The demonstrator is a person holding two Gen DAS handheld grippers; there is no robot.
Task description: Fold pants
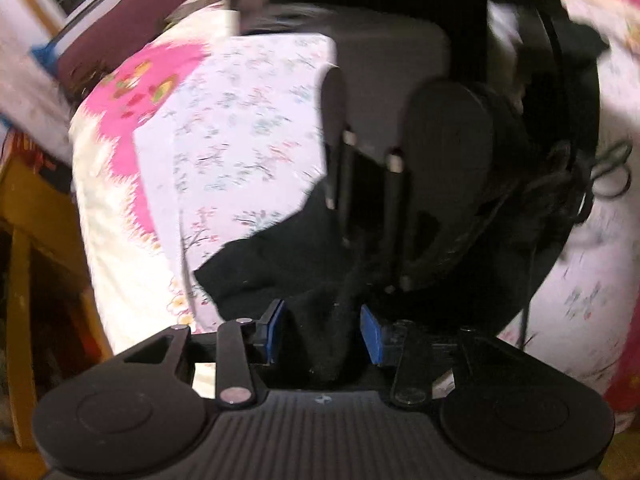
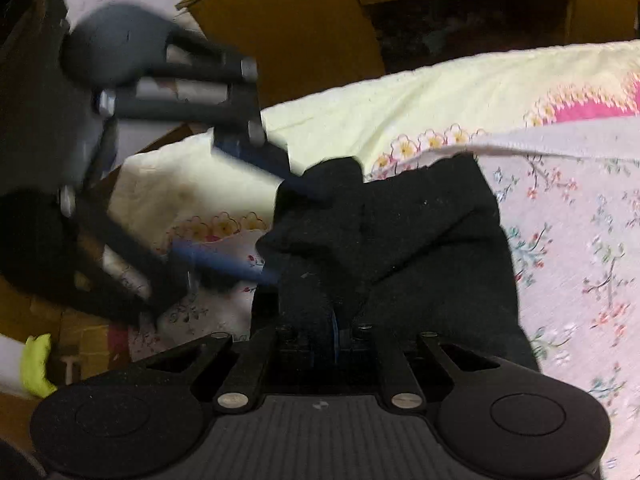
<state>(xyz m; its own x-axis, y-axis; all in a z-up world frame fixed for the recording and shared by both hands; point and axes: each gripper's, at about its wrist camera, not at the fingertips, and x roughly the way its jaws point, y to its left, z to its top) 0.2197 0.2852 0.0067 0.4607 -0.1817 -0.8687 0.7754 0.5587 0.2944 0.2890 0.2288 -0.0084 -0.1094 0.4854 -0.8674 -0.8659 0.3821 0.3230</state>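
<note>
Your left tongs [image 1: 322,330] stand wide, blue pads [image 1: 370,334] apart with a fold of the black pants [image 1: 280,248] between them, not pinched; your right tongs [image 2: 320,322] are closed narrow on the pants [image 2: 420,232]; the pants lie bunched on the floral sheet [image 2: 580,240] of the bed; the wooden shelf [image 2: 460,8] stands beyond the sheet.

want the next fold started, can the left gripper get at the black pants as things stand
Probably yes. The left gripper is open, with a bunch of the black pants already between its blue pads. Nothing blocks it; the right gripper is shut on the same cloth close by.
</note>
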